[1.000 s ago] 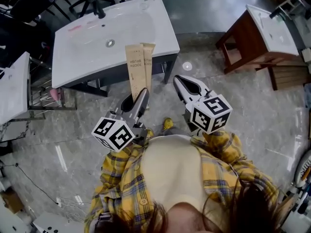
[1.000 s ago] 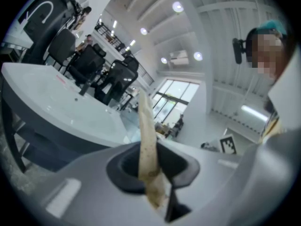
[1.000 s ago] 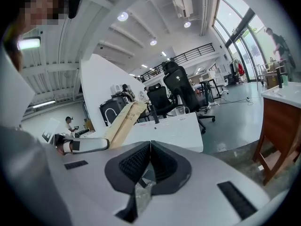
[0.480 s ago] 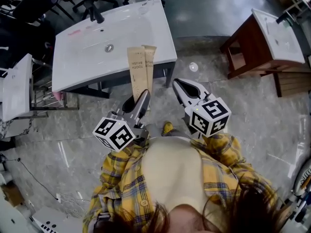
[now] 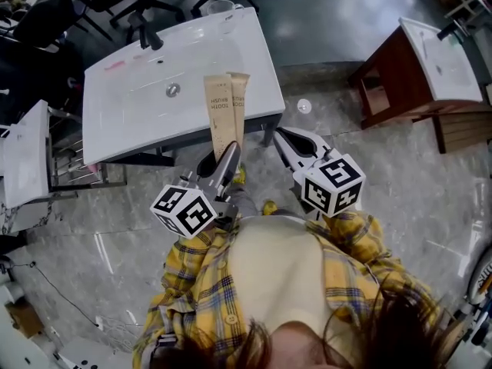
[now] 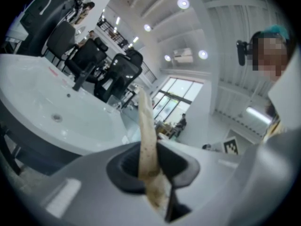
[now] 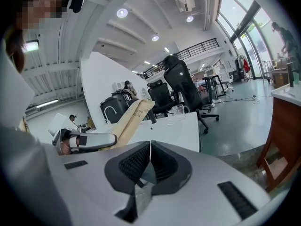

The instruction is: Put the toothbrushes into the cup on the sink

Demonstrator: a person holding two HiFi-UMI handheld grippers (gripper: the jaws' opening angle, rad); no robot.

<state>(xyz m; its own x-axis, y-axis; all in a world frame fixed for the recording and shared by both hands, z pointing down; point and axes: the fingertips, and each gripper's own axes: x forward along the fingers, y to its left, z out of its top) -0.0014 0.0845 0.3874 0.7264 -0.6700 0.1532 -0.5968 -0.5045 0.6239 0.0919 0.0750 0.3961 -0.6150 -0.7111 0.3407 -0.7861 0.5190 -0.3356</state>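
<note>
Sink (image 5: 127,110) now closer beneath toothbrush packs (image 5: 223,114)

I wear a yellow plaid shirt (image 5: 192,298) crossed with dark blue lines, open over a plain cream top (image 5: 277,275). My left gripper (image 5: 228,151) and right gripper (image 5: 283,135) are smooth grey shells with black ribbed pads (image 7: 134,163). Each carries a white cube (image 5: 183,211) printed with black square markers.

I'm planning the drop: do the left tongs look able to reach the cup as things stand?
Probably yes: the left tongs hold the toothbrush packets, and only open sink lies between them and the cup; the faucet stands aside.
</note>
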